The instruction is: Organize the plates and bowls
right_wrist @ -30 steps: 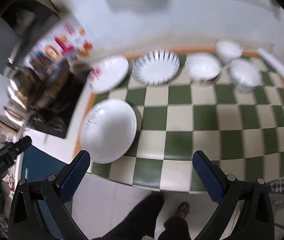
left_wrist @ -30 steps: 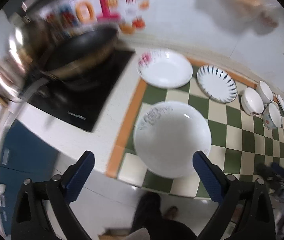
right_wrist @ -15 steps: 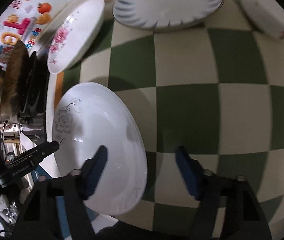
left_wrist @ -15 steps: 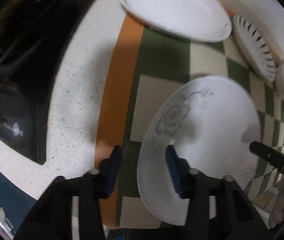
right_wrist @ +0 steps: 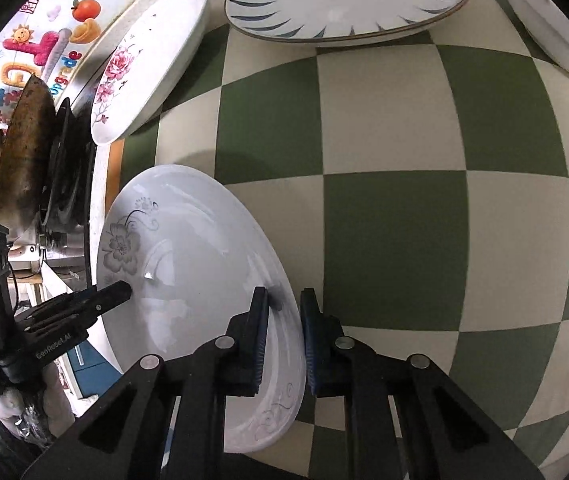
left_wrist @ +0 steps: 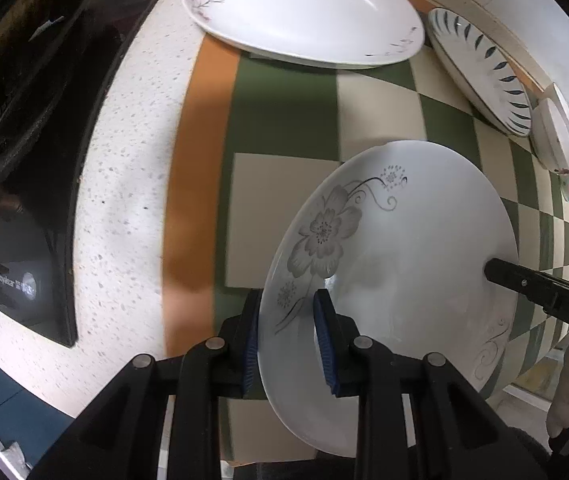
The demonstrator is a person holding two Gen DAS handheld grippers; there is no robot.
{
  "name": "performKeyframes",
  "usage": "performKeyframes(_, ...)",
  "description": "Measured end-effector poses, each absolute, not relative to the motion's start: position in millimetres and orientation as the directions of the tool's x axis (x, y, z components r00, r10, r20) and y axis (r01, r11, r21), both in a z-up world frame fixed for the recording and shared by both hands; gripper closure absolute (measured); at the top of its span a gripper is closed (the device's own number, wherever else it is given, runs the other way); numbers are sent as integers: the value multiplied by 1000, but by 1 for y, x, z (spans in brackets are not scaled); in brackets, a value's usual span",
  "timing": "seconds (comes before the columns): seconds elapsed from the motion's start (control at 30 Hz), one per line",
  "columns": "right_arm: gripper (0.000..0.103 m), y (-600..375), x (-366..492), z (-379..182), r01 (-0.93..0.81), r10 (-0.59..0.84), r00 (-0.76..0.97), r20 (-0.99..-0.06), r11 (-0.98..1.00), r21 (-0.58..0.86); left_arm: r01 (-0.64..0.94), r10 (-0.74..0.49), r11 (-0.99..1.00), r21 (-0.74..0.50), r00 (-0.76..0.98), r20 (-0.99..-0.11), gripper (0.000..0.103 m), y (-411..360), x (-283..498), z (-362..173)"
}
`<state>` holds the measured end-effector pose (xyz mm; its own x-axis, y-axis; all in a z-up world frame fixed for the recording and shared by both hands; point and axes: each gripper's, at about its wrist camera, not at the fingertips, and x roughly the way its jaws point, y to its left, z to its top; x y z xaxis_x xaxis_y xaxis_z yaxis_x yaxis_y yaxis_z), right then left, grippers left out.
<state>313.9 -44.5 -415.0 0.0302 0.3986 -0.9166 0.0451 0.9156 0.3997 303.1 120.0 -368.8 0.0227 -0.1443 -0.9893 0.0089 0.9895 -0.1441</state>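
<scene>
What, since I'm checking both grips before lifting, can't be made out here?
- Both views: whether the closing left gripper and right gripper, plate rim between each's jaws, press it yet; the rim hides the contact.
- Left wrist view: bowls, squeezed at the right edge; count unclear.

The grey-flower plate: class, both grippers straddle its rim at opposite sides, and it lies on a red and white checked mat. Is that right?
Not quite. The mat is green and cream checked, as the right wrist view shows. The rest stands: the left gripper and the right gripper straddle opposite sides of the grey-flower plate, their jaws closing on its rim.
</scene>
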Motion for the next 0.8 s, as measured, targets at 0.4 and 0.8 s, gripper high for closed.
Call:
performKeyframes(0.4, 85, -148, 290, -383, 111, 426, 96, -900, 894, 435, 62, -170, 984, -167, 39, -985, 80, 33, 289, -341)
performKeyframes(0.8, 85, -248, 270, -394, 176, 420, 109, -901, 884, 434, 99, -145, 985, -143, 16, -989, 79, -14, 294, -349)
